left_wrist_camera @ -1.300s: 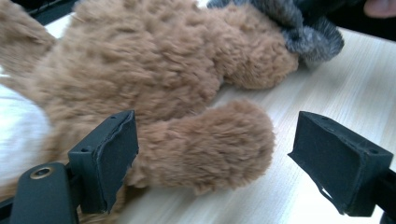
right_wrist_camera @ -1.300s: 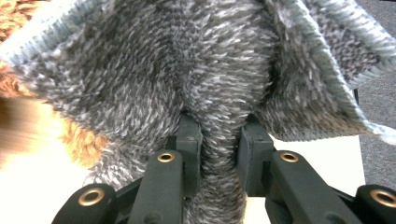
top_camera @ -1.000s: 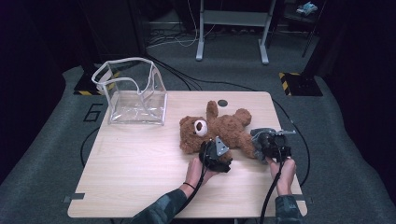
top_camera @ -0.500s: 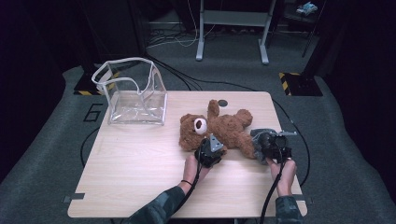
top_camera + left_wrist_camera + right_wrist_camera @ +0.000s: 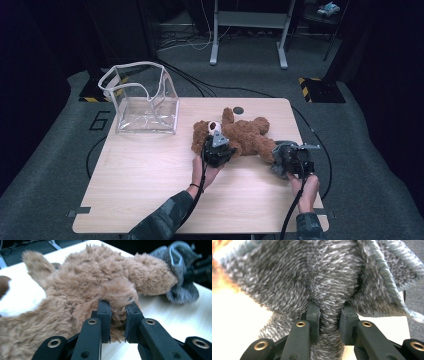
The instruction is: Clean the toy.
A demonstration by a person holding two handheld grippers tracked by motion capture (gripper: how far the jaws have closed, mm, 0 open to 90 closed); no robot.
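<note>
A brown teddy bear (image 5: 246,132) lies on its back across the middle of the wooden table (image 5: 140,175). My left gripper (image 5: 216,149) is at the bear's near side, shut on a tuft of its brown fur (image 5: 117,296). A grey knitted sock-like cloth (image 5: 281,156) sits over the bear's foot at the right. My right gripper (image 5: 296,159) is shut on a fold of that grey cloth (image 5: 329,302). In the left gripper view the grey cloth (image 5: 181,272) covers the end of the bear's leg.
A clear plastic bag (image 5: 145,100) with a white rim stands open at the table's back left. A round dark hole (image 5: 238,110) marks the tabletop behind the bear. Cables run over the grey floor, and a metal stand (image 5: 248,30) is farther back.
My left gripper has moved forward and slightly left onto the bear's body. The right gripper has stayed at the grey cloth.
</note>
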